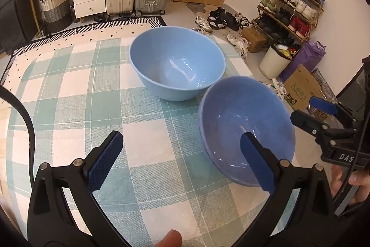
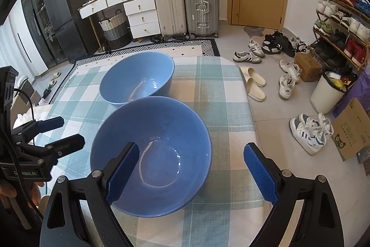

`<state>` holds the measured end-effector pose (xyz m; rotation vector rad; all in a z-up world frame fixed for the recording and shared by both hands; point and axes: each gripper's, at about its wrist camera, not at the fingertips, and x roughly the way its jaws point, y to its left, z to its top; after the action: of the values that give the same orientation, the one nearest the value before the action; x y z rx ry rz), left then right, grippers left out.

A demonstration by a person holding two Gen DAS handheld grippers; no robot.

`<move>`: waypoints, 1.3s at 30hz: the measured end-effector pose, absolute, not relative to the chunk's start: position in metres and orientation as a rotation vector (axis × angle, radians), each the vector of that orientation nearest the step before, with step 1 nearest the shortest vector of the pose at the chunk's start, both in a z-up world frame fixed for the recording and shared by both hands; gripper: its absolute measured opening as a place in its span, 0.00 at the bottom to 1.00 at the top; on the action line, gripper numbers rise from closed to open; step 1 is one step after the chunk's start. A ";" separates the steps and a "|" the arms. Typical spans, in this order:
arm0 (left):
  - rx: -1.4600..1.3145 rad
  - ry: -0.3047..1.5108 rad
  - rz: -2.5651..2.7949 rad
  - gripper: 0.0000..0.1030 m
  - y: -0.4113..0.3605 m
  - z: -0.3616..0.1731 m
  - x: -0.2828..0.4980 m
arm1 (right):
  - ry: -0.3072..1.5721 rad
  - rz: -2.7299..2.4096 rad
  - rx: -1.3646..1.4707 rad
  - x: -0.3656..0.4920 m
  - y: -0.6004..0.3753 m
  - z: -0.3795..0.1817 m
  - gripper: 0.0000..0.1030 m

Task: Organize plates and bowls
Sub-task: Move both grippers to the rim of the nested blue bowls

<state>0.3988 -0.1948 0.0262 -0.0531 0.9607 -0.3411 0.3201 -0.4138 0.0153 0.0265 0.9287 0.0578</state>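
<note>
Two blue bowls stand on the checked tablecloth. The far bowl is upright near the table's far edge. The near bowl sits close in front of it, toward the right edge. My left gripper is open and empty above the cloth; its right finger overlaps the near bowl's inside. My right gripper is open, with its jaws on either side of the near bowl's right half and its left finger over the inside. Each gripper shows in the other's view.
The table's right edge drops to a floor with shoes, slippers, a white bin and cardboard boxes. Suitcases, a drawer unit and a shoe rack stand beyond the table.
</note>
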 end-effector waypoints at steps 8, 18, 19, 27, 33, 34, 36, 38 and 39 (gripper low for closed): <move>-0.040 0.969 -0.353 0.98 -0.202 0.028 0.402 | 0.917 0.046 0.032 0.318 -0.421 0.018 0.91; -0.013 0.976 -0.332 0.98 -0.204 0.028 0.404 | 0.908 0.033 0.074 0.316 -0.435 0.015 0.91; -0.017 0.979 -0.331 0.98 -0.204 0.027 0.405 | 0.909 0.031 0.072 0.316 -0.435 0.015 0.91; -0.016 1.011 -0.337 0.98 -0.212 0.017 0.414 | 0.926 0.011 0.086 0.319 -0.449 0.004 0.91; -0.015 1.026 -0.334 0.98 -0.219 0.009 0.420 | 0.943 0.021 0.104 0.324 -0.455 -0.006 0.91; -0.014 1.027 -0.336 0.98 -0.221 0.007 0.421 | 0.944 0.025 0.107 0.324 -0.456 -0.007 0.91; -0.012 1.035 -0.340 0.98 -0.223 0.004 0.423 | 0.947 0.032 0.113 0.325 -0.456 -0.010 0.91; -0.011 1.036 -0.342 0.98 -0.226 0.001 0.424 | 0.951 0.043 0.119 0.327 -0.456 -0.012 0.91; -0.007 1.038 -0.343 0.98 -0.227 -0.001 0.424 | 0.951 0.048 0.121 0.328 -0.456 -0.013 0.91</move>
<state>0.4242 -0.2274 -0.0011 -0.0070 1.0379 -0.3434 0.3279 -0.4560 -0.0126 0.1214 0.9511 0.0476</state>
